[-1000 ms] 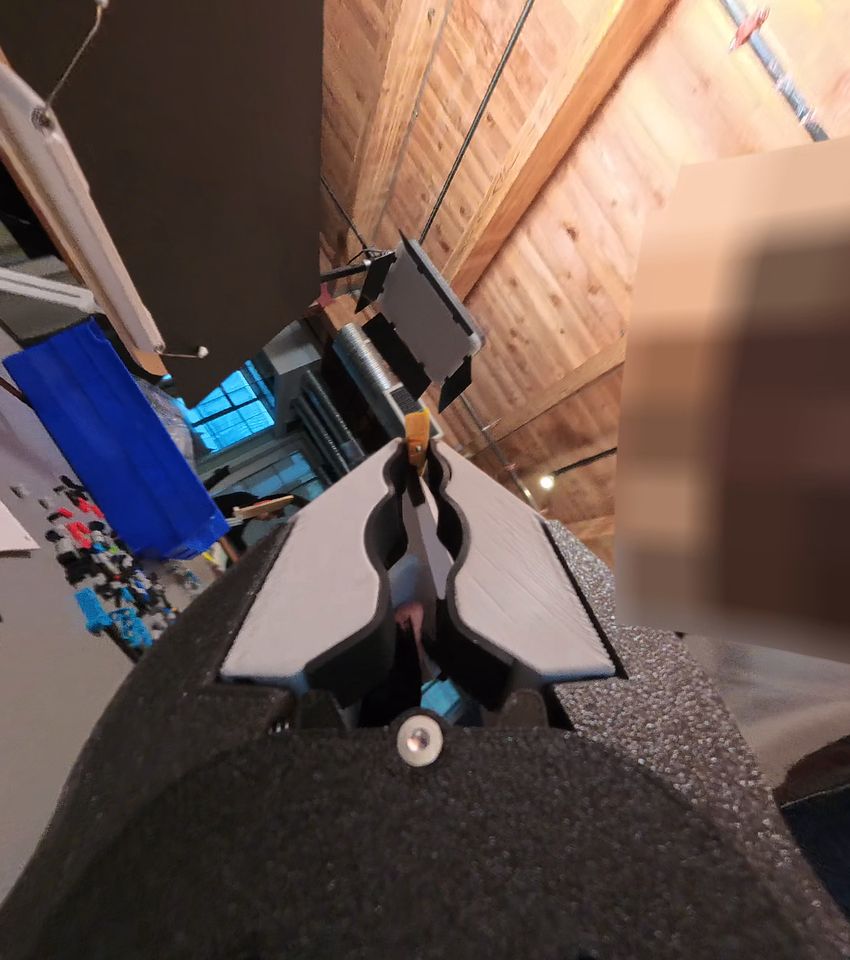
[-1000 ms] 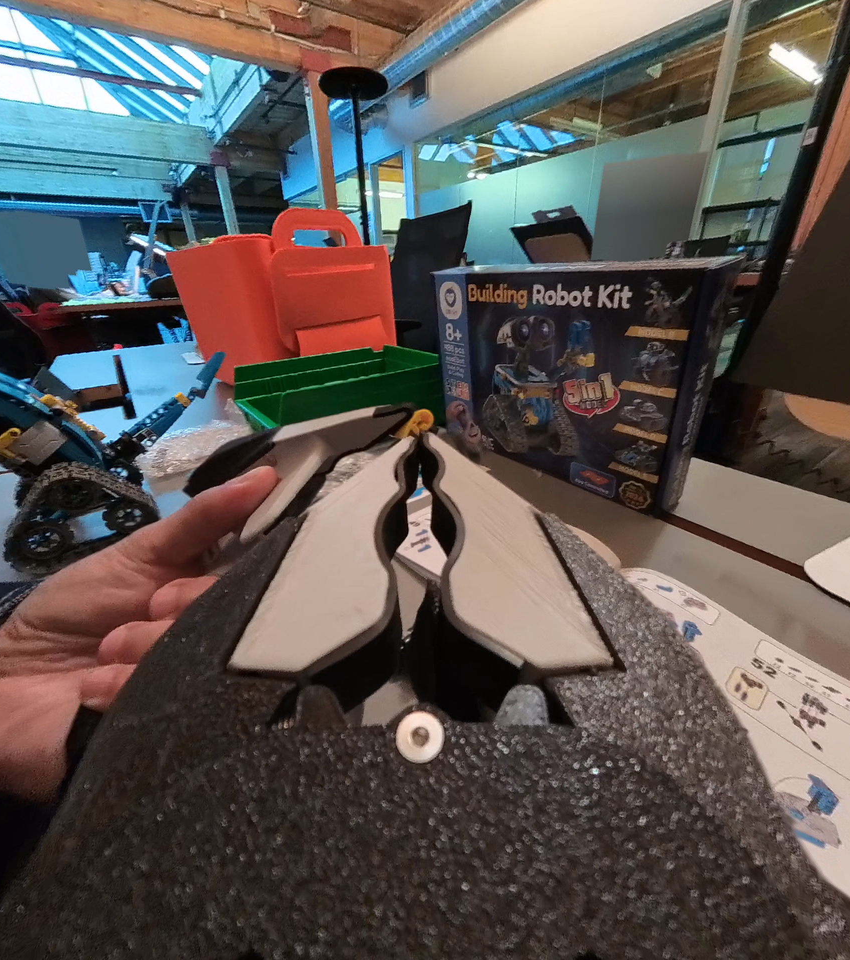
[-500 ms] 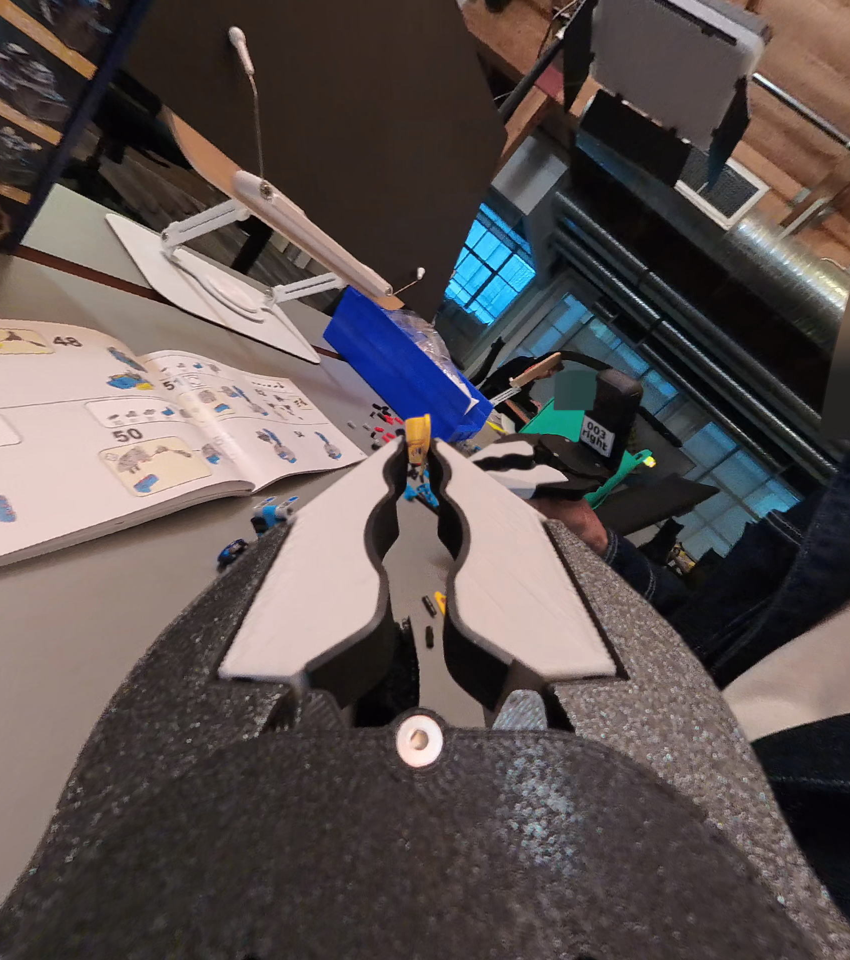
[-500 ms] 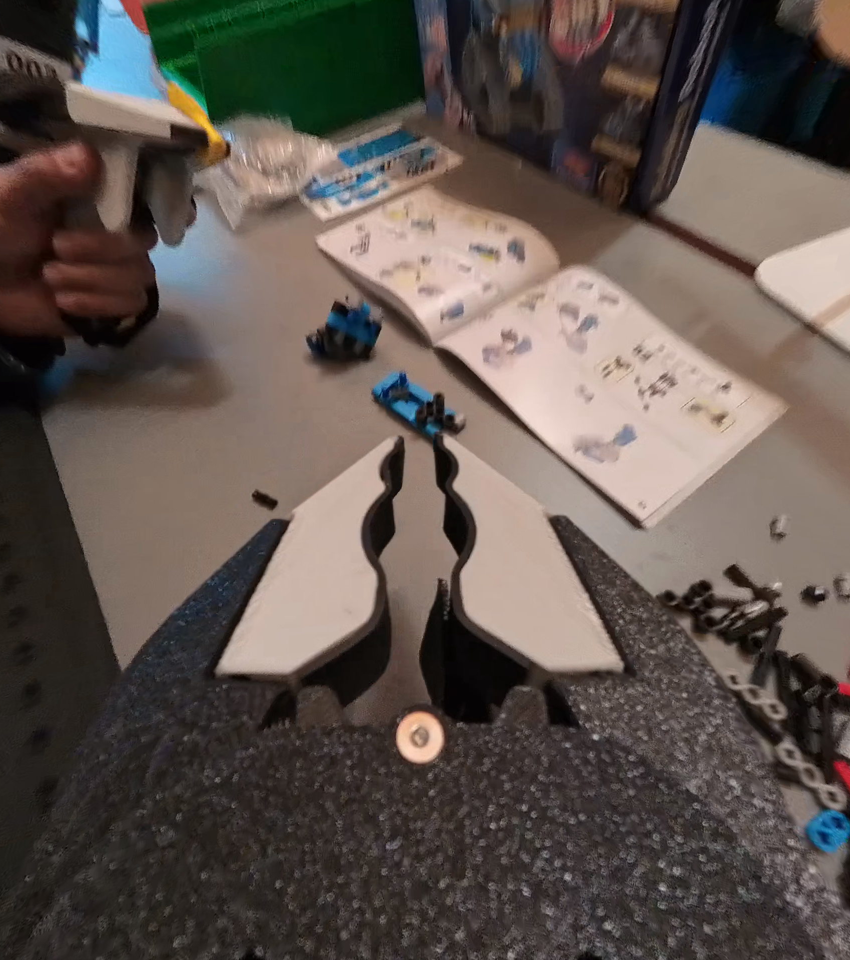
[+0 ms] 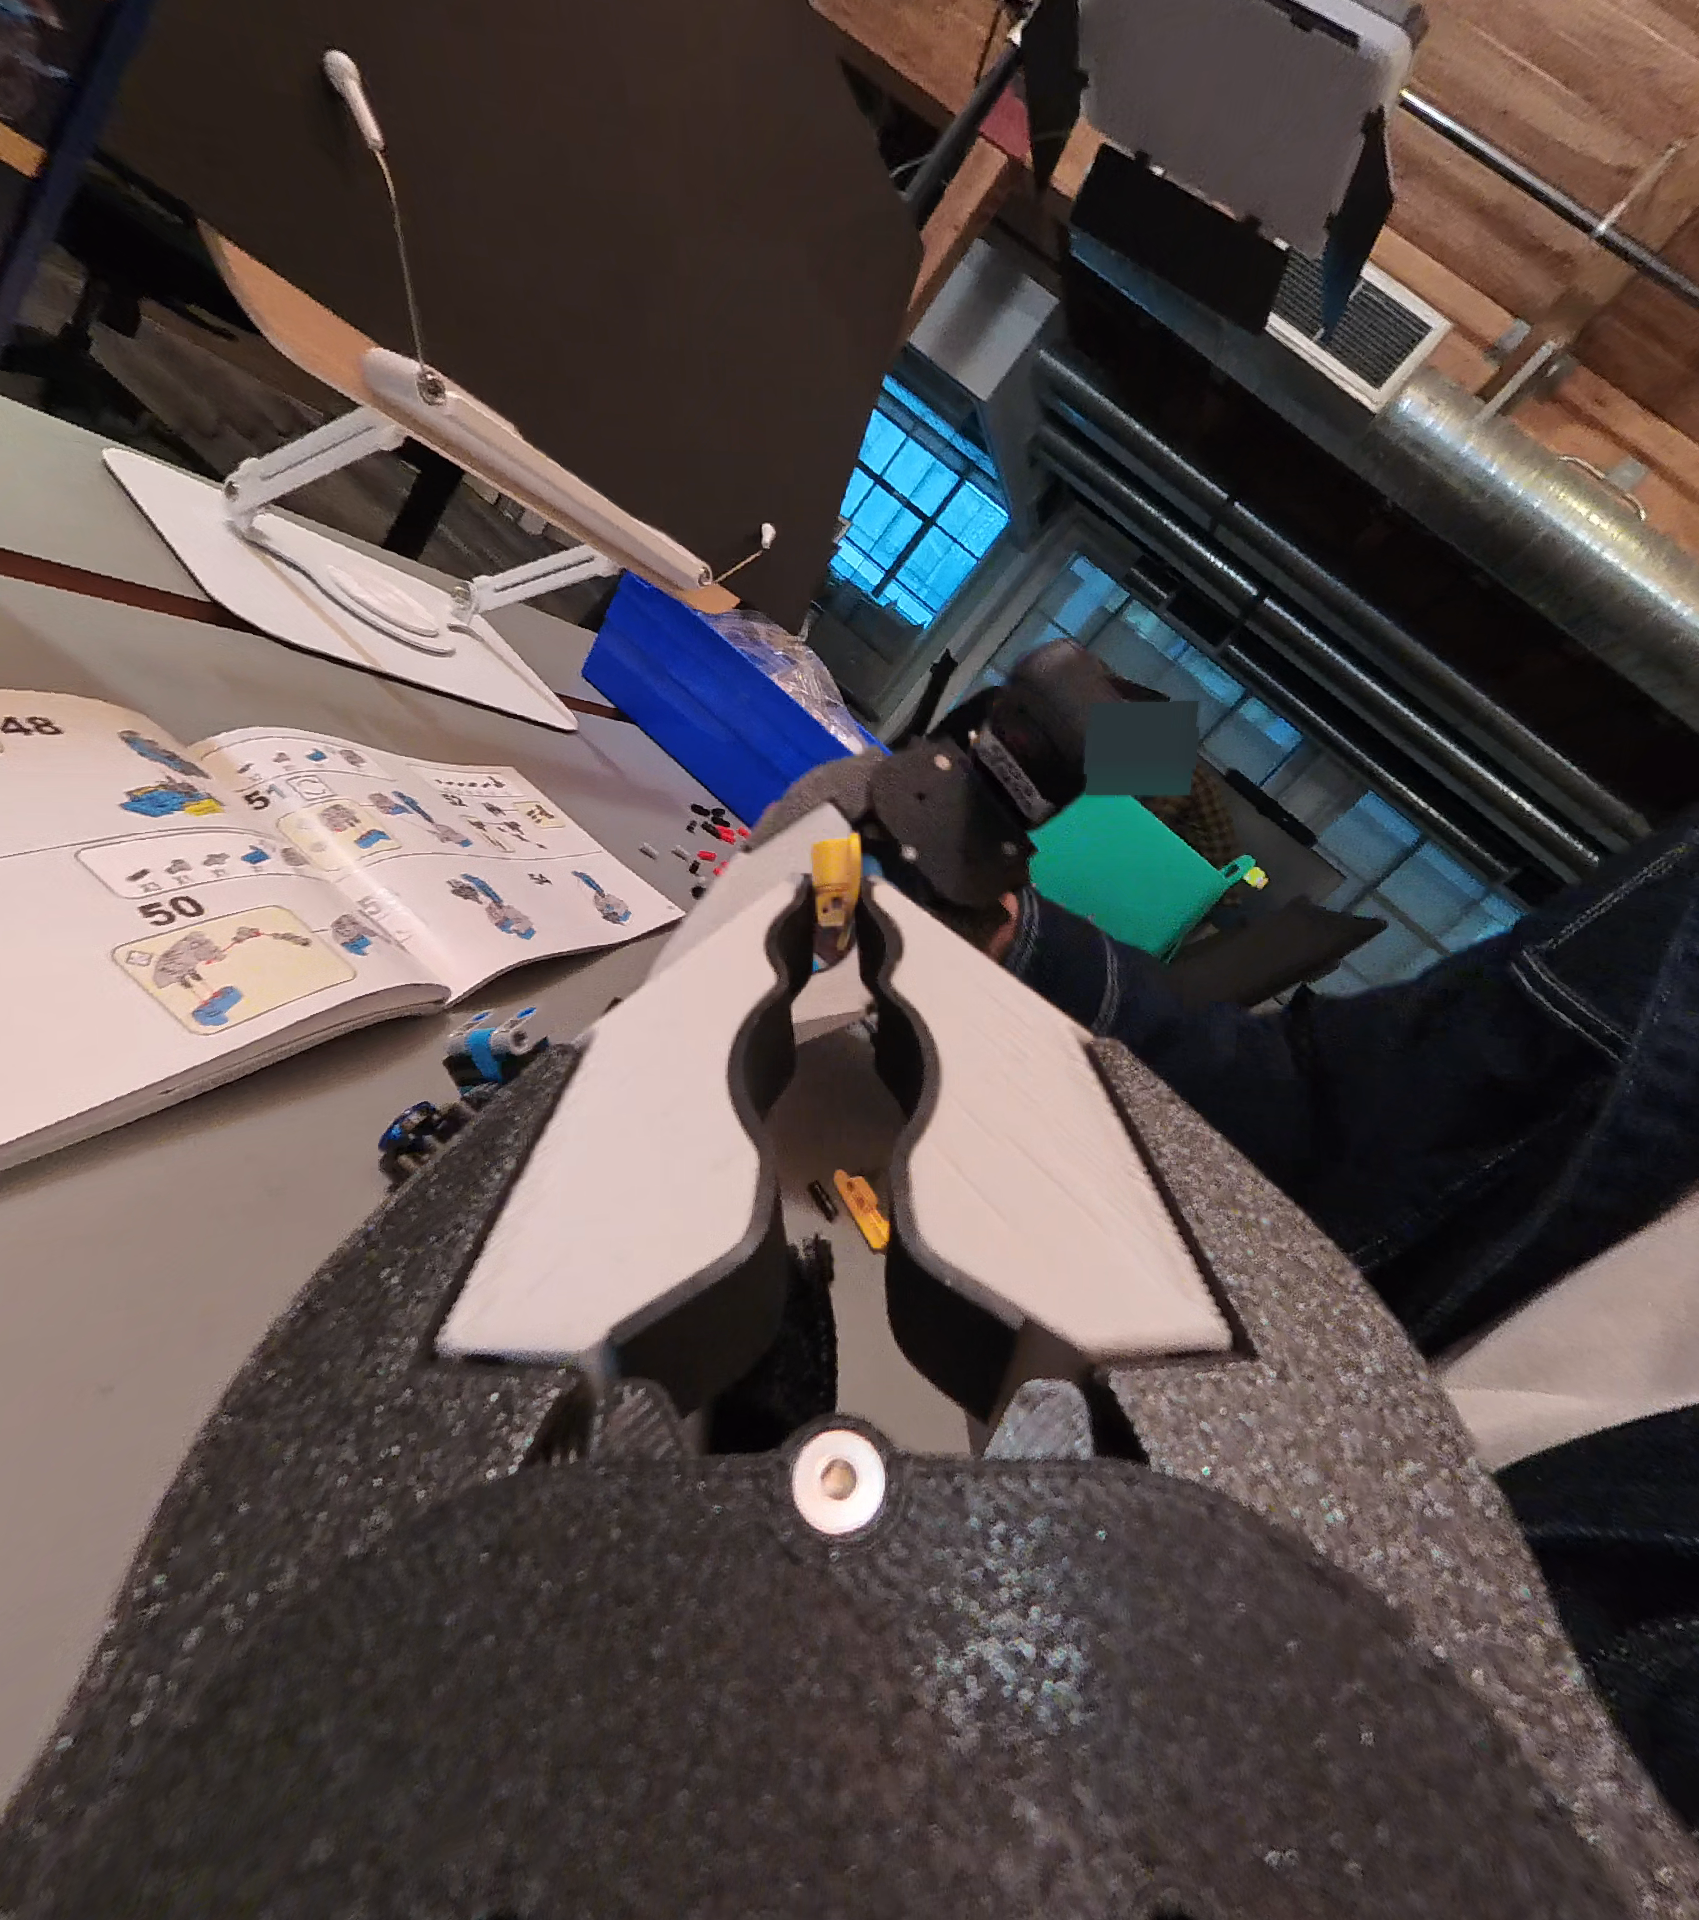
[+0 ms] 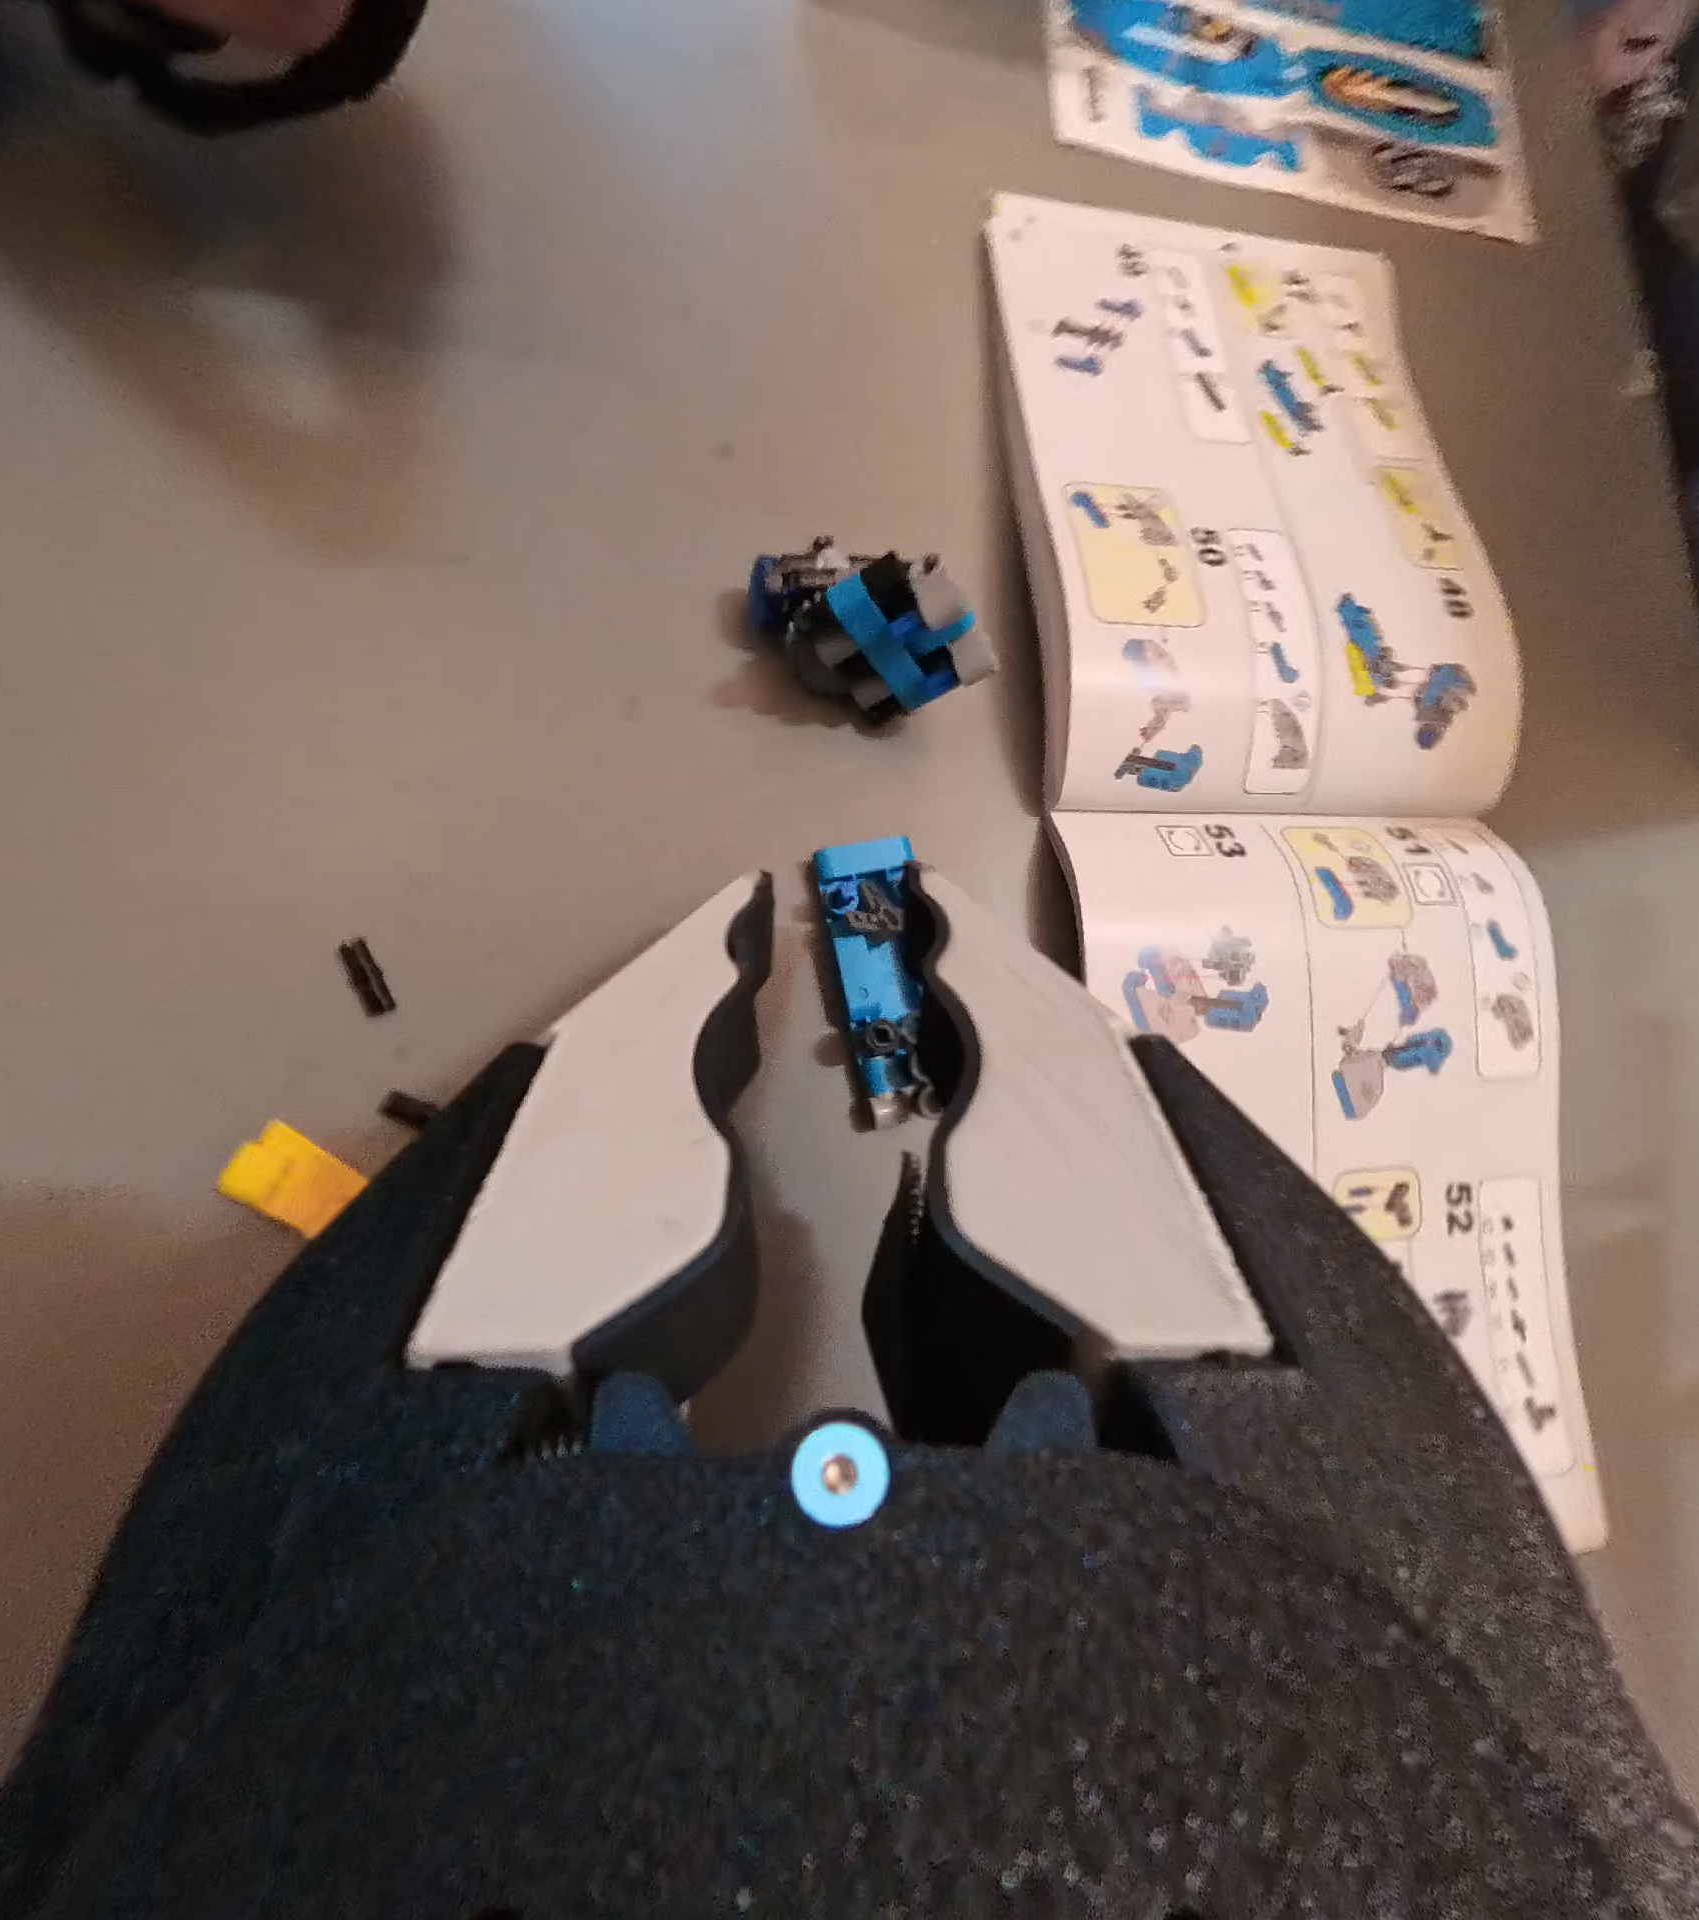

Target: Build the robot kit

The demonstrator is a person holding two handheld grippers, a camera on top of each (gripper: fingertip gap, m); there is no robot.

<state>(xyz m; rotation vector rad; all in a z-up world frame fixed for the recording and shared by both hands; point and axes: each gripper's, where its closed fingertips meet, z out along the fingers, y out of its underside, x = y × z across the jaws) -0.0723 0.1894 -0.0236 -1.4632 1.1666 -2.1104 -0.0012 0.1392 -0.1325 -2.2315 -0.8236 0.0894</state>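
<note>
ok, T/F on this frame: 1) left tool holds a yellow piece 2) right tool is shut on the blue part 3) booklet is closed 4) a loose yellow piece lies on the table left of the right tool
1. Left tool pinches a small yellow piece: true.
2. Right tool is shut on the long blue part: false, it is open; the part lies on the table between its fingers.
3. Instruction booklet is closed: false, it lies open.
4. A loose yellow block lies left of the right tool: true.
</note>
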